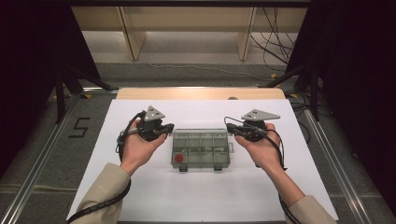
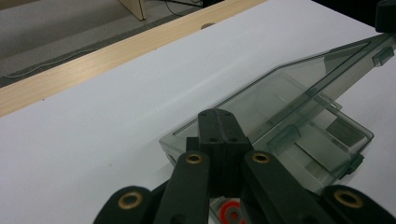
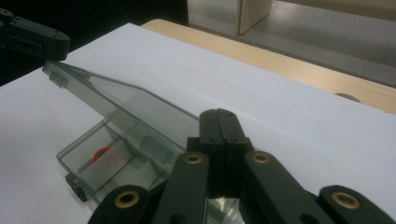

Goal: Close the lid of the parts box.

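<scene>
A clear grey compartment box [image 1: 201, 150] lies in the middle of the white table [image 1: 201, 196]. Its lid [image 2: 289, 88] [image 3: 126, 100] stands tilted partly up. A red round piece [image 1: 178, 158] [image 2: 231, 212] [image 3: 100, 154] sits in the front left compartment. My left gripper [image 1: 169, 127] [image 2: 218, 114] is shut with nothing in it, tip at the box's left end by the lid's corner. At the right end my right gripper [image 1: 232, 130] [image 3: 219, 114] mirrors it, shut too. Whether the tips touch the lid I cannot tell.
Two latches [image 1: 183, 168] hang at the box's front edge. A wooden strip [image 1: 201, 93] runs along the table's far edge, with a small hole [image 3: 348, 97] in it. Beyond stand wooden shelf legs [image 1: 133, 42] and cables [image 1: 275, 37]. Metal rails [image 1: 327, 154] flank the table.
</scene>
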A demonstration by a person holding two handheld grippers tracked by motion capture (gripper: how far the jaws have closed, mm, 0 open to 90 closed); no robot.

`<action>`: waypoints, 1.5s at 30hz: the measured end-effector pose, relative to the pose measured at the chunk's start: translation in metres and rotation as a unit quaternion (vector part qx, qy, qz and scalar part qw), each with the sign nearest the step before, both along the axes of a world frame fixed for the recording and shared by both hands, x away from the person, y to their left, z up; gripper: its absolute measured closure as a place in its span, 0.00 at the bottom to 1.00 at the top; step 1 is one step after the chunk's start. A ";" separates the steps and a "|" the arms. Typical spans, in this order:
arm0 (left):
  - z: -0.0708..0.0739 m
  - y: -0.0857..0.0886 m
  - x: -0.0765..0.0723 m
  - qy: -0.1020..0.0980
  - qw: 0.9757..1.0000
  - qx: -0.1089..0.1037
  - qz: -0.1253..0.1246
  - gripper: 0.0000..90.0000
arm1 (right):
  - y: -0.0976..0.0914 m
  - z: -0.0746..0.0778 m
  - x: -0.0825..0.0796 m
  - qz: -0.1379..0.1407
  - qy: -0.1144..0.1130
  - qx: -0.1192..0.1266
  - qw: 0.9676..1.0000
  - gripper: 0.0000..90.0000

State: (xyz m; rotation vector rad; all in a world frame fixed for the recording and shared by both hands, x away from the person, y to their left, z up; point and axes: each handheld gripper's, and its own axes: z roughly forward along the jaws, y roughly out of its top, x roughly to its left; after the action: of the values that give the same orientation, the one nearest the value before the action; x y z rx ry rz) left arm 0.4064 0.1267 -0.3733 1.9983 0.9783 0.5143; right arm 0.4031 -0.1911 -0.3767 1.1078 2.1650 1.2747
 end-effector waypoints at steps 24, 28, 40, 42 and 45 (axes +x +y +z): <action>-0.003 0.000 -0.005 0.014 1.000 0.013 -0.011 1.00 | -0.001 -0.007 -0.004 0.009 0.022 -0.002 1.000 1.00; -0.004 -0.001 -0.007 0.018 1.000 0.017 -0.014 1.00 | -0.001 -0.008 -0.006 0.010 0.027 -0.002 1.000 1.00; -0.008 0.000 -0.009 0.030 0.999 0.016 -0.010 1.00 | -0.002 -0.011 -0.008 0.016 0.037 -0.005 0.999 1.00; -0.008 0.000 -0.009 0.032 0.999 0.018 -0.012 1.00 | -0.002 -0.012 -0.007 0.015 0.033 -0.007 0.999 1.00; -0.008 0.003 -0.008 0.036 0.998 0.039 -0.023 1.00 | -0.002 -0.013 -0.008 0.015 0.037 -0.006 0.999 1.00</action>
State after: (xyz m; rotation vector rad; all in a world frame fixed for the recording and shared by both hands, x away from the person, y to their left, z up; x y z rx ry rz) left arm 0.3983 0.1299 -0.3809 2.1164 0.9671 0.4633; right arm 0.3955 -0.1931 -0.3896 1.1370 2.2489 1.2502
